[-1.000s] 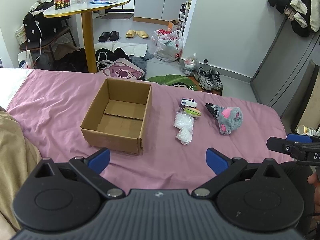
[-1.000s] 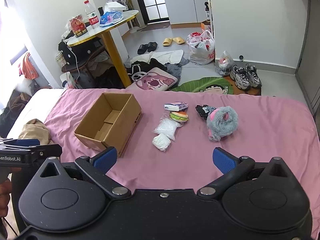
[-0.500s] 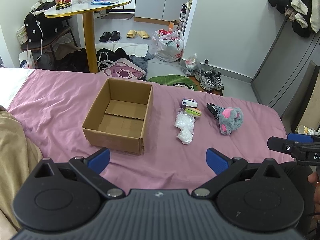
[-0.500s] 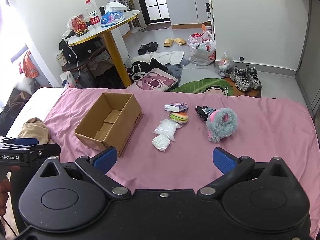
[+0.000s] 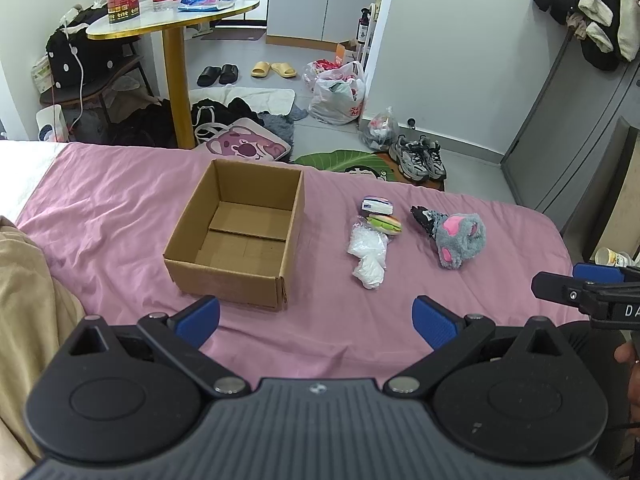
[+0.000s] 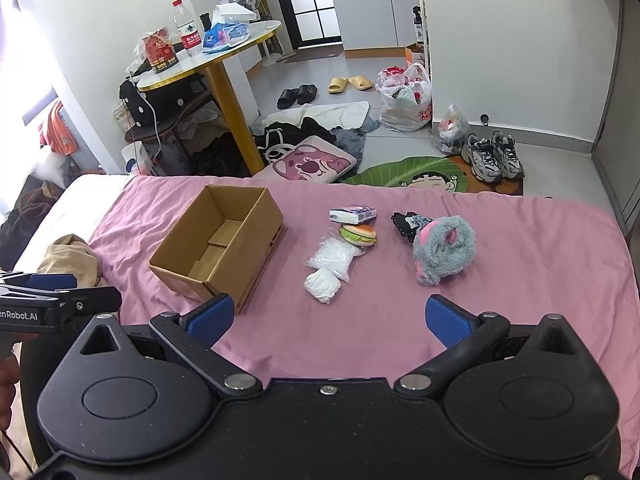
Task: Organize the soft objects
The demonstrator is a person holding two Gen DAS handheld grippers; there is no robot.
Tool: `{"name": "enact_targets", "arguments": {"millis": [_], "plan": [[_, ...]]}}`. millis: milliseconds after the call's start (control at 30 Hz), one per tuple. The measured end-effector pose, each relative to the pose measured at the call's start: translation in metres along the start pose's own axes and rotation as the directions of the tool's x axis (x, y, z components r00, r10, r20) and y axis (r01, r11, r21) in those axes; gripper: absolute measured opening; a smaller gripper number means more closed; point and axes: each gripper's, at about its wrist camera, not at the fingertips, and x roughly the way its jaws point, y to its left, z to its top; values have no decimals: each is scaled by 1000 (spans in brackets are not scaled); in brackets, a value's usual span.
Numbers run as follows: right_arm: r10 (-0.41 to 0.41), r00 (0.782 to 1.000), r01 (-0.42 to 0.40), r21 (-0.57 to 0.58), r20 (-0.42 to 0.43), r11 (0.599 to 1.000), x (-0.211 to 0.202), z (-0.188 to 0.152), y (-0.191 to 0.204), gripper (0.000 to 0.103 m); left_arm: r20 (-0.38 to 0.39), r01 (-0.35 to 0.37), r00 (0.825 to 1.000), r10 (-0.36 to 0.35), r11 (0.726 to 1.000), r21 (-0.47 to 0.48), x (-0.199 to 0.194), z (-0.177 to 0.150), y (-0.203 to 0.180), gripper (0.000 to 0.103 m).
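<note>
Cardboard box (image 5: 236, 236) sits empty, centre-left; grey plush toy (image 6: 444, 255) and plastic bags (image 6: 330, 258) lie centre-right. Left tool (image 5: 316, 320) and right tool (image 6: 330, 316) spread, holding nothing. Risk: slippery bags escaping a pinch.

Left gripper (image 5: 316, 320): jaws spread wide, blue pads (image 5: 198, 320) well apart, nothing between them, pointing forward and downward. Right gripper (image 6: 330, 318): likewise wide apart, blue pads (image 6: 450, 324) bare, same forward tilt. Both level, side by side, each held by a hand (image 5: 630, 372) at the frame edge.
</note>
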Motion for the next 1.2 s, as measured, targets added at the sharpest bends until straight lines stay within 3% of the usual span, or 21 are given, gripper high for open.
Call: {"name": "enact_targets", "arguments": {"millis": [800,1200], "plan": [[-1,1000,1,-3,-4,1000,1,-1,1,103,0,4,1000,-4,1000,9,4,1,-4,102],[5,1000,-5,45,-2,999,15,1,-23,103,7,9,1000,-9,1000,9,17,10,-15,101]]}}
